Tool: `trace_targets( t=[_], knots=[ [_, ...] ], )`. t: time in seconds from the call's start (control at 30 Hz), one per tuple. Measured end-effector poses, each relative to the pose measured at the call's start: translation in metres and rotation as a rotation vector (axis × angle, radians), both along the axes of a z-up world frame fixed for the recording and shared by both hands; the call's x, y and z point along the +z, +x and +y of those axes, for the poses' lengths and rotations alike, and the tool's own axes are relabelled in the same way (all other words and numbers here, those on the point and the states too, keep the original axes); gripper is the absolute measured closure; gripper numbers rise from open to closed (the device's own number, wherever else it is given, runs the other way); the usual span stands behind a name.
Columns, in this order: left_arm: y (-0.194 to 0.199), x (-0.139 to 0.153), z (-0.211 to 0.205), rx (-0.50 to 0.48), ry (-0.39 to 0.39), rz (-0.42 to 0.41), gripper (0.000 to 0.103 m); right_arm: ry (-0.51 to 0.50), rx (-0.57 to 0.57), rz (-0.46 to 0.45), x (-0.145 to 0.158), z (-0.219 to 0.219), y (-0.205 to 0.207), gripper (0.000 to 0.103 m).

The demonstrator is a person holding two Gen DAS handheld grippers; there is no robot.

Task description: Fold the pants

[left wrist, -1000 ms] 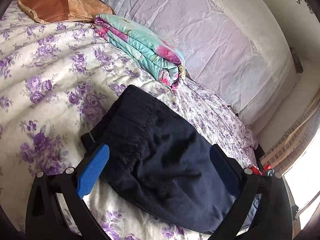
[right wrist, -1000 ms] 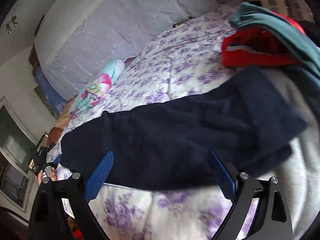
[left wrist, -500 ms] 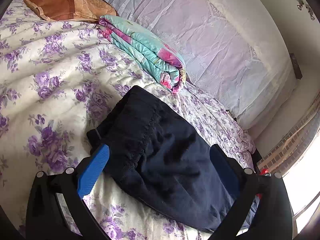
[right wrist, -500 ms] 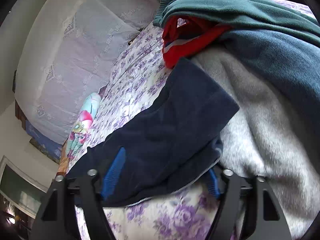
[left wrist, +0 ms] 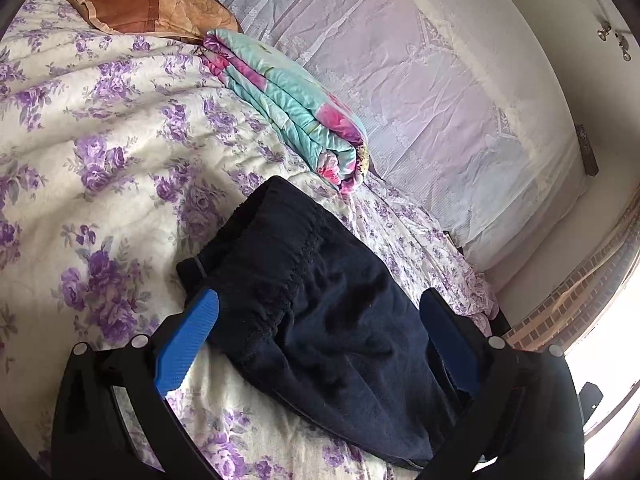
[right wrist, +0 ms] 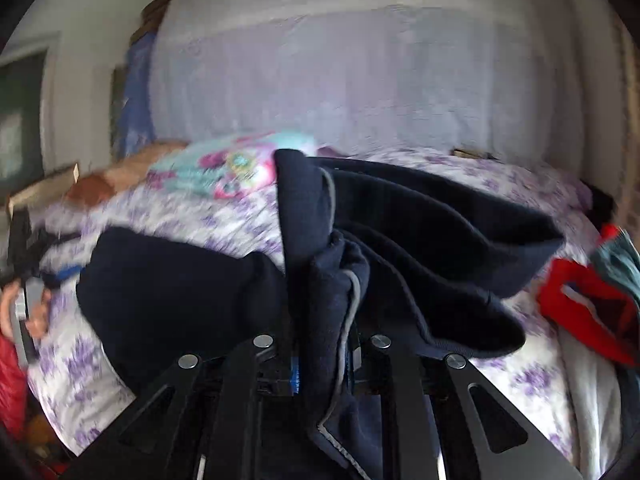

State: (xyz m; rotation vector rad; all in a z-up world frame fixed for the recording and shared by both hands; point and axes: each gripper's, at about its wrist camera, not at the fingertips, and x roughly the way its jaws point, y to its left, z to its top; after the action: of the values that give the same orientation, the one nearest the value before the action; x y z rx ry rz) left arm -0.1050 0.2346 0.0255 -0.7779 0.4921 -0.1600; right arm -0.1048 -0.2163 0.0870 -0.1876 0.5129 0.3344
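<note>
Closing right claw (right wrist: 324,364), pants (right wrist: 400,240) bunched between pads.

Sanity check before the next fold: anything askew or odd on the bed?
Nothing damaged or spilled. The navy pants are bunched and twisted at the leg end, where the right claw is closing on a wad of fabric. The left claw is open astride the waistband end. Loose red and green clothes crowd the bed's right edge.
</note>
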Motion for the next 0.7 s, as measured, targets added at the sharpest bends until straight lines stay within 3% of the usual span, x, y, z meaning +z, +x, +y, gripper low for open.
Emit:
trace_targets(
  t=[0.07,0.1,0.17,0.2,0.27,0.3,0.4,0.5,0.57,0.6,0.7],
  knots=[
    [0.0,0.0,0.0,0.001,0.001,0.001,0.005,-0.18,0.163,0.147,-0.042,0.064,0.011,0.052],
    [0.0,0.0,0.0,0.001,0.001,0.0,0.005,-0.255,0.214,0.214,-0.062,0.086,0.012,0.05],
    [0.0,0.0,0.0,-0.001,0.0,-0.001,0.005,-0.376,0.205,0.126,-0.071,0.105,-0.003,0.049],
    [0.0,0.0,0.0,-0.001,-0.001,-0.002,0.005,-0.335,0.232,0.102,-0.059,0.101,-0.011,0.048],
    [0.0,-0.001,0.0,-0.001,-0.004,-0.003,0.005,-0.155,0.288,0.09,-0.027,0.082,-0.022,0.042],
    [0.0,-0.001,0.0,0.0,-0.005,-0.004,0.005,-0.091,0.282,0.078,-0.013,0.072,-0.022,0.034],
    [0.0,-0.002,0.001,-0.001,-0.009,-0.007,0.005,-0.028,0.15,-0.004,0.016,0.05,-0.005,0.02],
    [0.0,-0.002,0.001,-0.001,-0.007,-0.004,0.005,-0.121,-0.015,0.047,-0.007,0.048,0.04,0.016],
    [0.0,-0.002,0.0,-0.002,0.002,0.003,0.005,-0.229,-0.048,0.279,-0.062,0.051,0.078,0.017],
    [0.0,-0.002,0.0,-0.005,0.01,0.011,0.005,-0.195,-0.051,0.293,-0.076,0.049,0.083,0.014],
    [-0.002,-0.002,-0.002,-0.024,0.022,0.037,0.005,-0.045,-0.024,0.312,-0.058,0.027,0.079,0.014]
  ],
)
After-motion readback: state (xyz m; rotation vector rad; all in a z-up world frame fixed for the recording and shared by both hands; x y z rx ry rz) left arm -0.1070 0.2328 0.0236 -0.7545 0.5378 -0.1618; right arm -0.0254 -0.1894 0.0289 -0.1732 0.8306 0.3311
